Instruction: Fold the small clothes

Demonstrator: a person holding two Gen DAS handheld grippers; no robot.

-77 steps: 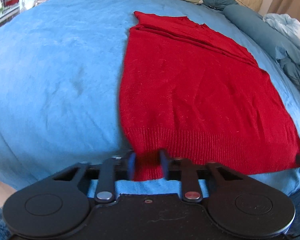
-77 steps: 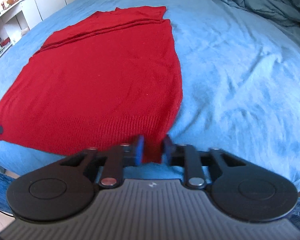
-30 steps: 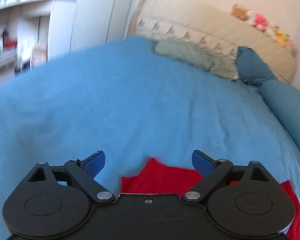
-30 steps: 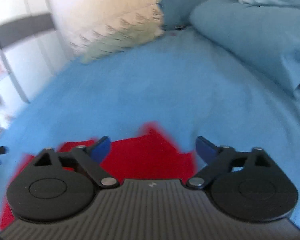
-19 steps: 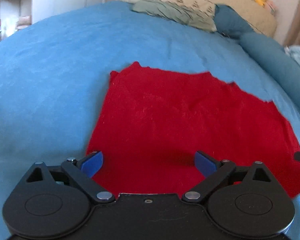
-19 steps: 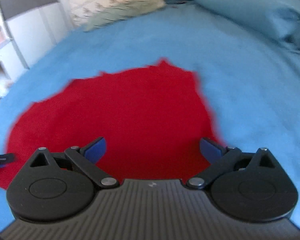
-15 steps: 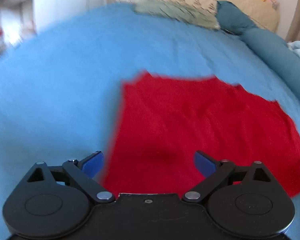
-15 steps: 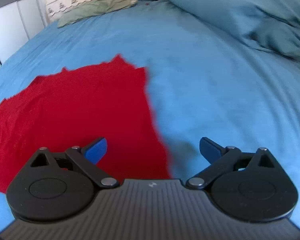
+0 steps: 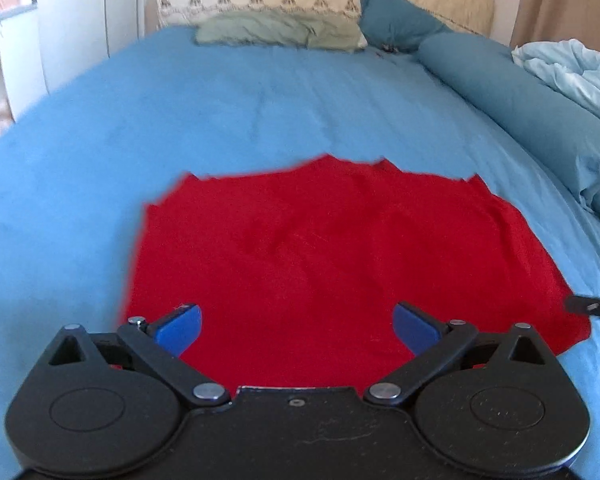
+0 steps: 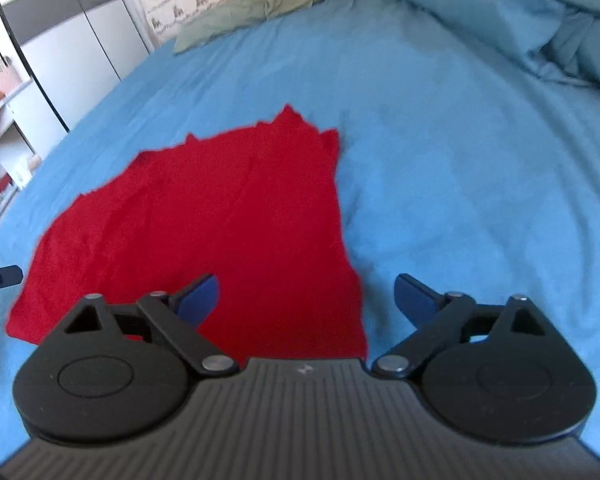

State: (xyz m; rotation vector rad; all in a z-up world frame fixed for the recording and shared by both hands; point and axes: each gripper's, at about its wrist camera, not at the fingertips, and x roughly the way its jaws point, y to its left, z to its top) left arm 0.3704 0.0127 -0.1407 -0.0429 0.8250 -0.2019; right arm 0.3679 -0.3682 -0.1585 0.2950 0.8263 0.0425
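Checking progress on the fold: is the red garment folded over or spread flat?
Folded over: the red garment lies short on the blue sheet, layered uneven edges at its far end.

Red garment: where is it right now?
The red garment lies flat on the blue bed sheet, just ahead of both open grippers, held by neither.

bare blue sheet point(image 9: 204, 112) lies open left of and beyond the red garment point(image 9: 320, 248); rolled duvet point(image 9: 512, 96) bounds the right.
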